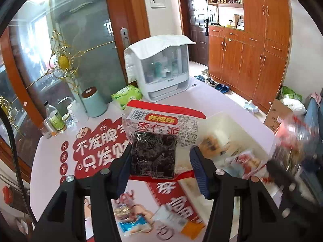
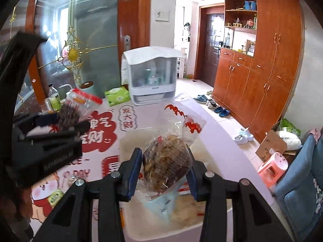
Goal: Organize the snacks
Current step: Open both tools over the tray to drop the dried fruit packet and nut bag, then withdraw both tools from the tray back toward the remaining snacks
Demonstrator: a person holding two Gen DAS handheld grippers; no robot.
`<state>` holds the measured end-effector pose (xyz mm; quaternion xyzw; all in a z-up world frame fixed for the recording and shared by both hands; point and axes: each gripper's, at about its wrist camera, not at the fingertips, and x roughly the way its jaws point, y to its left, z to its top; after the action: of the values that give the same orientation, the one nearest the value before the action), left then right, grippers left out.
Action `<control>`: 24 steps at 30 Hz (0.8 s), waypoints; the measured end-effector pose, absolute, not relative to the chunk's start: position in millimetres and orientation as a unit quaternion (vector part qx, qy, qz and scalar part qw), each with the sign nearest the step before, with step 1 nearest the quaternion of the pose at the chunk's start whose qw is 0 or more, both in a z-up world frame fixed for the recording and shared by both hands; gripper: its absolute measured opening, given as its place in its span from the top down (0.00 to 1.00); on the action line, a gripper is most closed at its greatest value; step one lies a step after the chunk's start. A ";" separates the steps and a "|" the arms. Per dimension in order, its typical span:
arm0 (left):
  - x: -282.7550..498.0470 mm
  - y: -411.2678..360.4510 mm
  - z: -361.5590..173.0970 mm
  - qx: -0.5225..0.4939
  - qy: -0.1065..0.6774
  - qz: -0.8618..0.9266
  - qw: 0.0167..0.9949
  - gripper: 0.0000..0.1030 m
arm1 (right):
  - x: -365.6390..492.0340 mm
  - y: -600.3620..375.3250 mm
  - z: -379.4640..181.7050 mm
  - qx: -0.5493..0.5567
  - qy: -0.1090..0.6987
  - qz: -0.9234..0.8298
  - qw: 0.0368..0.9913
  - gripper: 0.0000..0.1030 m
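Observation:
My left gripper (image 1: 161, 161) holds a red-and-white snack packet with dark dried fruit (image 1: 155, 141) upright between its blue pads, above the table left of a white plastic bin (image 1: 248, 129). My right gripper (image 2: 163, 169) is shut on a clear bag of brown snack (image 2: 169, 157) and holds it over the white bin (image 2: 171, 227), which has several packets inside. The left gripper and its packet (image 2: 78, 104) show at the left of the right wrist view. The right gripper and its bag (image 1: 292, 139) appear blurred at the right of the left wrist view.
The table (image 1: 52, 157) has a red-and-white printed cover. Loose snack packets (image 1: 133, 217) lie at its front. A mint canister (image 1: 94, 100), bottles (image 1: 54, 117), a green tissue pack (image 1: 127, 94) and a white covered rack (image 1: 161, 68) stand at the back. A wooden cabinet (image 2: 262, 76) is on the right.

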<state>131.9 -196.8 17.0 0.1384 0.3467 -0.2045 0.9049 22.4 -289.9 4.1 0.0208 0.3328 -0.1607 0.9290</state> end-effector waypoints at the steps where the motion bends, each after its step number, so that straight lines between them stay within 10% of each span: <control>1: 133.5 -204.8 17.4 0.141 0.347 -0.202 0.905 0.47 | 23.8 -297.5 3.0 0.021 0.337 -0.162 0.927 0.59; 9: 152.2 -259.8 -6.6 0.172 0.387 -0.182 0.887 0.45 | 42.8 -340.8 -24.2 0.014 0.383 -0.152 0.911 0.58; 13: 158.3 -272.9 -30.7 0.181 0.422 -0.175 0.871 0.04 | 45.6 -353.9 -38.5 0.014 0.395 -0.139 0.908 0.45; 24: 151.5 -267.0 -54.2 0.194 0.435 -0.105 0.873 0.04 | 34.0 -373.9 -51.5 0.045 0.393 -0.118 0.911 0.36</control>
<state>151.5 -267.0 -54.2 0.1940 0.4354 -0.1054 0.8727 34.0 -373.9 -51.5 0.0455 0.3934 -0.1184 0.9106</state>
